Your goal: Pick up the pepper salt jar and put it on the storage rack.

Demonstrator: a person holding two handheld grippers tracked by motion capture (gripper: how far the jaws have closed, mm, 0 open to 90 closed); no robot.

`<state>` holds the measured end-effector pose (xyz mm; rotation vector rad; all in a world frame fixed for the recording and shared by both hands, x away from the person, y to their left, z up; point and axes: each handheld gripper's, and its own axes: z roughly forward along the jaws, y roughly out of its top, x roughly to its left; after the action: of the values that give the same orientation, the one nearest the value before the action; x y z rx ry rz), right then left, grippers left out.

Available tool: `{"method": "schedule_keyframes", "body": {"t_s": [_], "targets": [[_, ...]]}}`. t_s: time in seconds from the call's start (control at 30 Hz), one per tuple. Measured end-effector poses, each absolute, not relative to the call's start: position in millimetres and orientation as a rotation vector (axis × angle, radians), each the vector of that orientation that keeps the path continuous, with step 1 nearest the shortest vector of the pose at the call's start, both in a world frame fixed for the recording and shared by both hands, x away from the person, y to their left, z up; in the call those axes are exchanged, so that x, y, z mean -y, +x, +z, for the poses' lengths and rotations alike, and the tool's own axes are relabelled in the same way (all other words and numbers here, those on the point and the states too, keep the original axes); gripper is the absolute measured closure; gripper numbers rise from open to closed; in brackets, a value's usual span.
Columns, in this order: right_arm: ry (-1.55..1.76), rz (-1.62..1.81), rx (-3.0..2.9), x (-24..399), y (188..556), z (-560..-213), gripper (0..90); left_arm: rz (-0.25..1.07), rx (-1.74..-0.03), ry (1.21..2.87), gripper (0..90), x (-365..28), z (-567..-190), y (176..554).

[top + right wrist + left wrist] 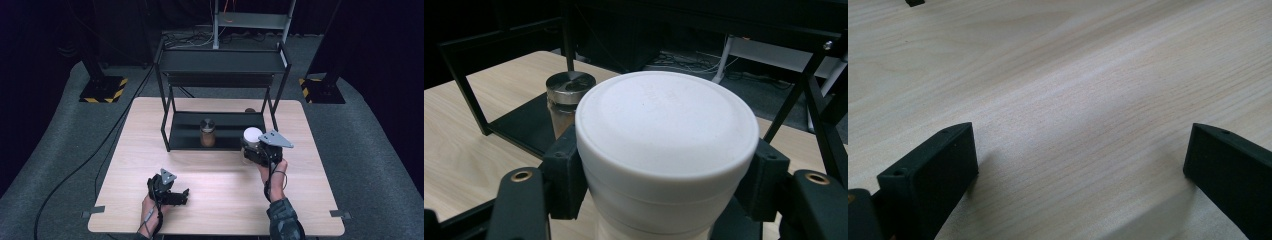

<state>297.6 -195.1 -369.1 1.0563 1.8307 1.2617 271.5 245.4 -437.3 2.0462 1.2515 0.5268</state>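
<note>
White-lidded jar [667, 150] upright, clamped between the right gripper's [253, 150] jaws just off the rack's [165, 127] lower shelf front-right corner, shelf ahead-left beside the brown jar [207, 132] — left gripper [176, 194] released, idle on bench [220, 185].

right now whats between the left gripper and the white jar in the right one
Only bare wooden table, as the high view shows. The left gripper rests open on the table near the front edge; the white jar sits clamped in the right gripper by the black shelf.
</note>
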Motion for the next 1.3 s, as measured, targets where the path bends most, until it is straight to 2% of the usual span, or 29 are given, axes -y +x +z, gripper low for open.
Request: {"method": "schedule_keyframes", "body": {"t_s": [1.3], "targets": [[1.039,1.249,-1.858,180,335,-366,33.2,0.526,-1.249,2.047,0.4,-246,-437,271]]}}
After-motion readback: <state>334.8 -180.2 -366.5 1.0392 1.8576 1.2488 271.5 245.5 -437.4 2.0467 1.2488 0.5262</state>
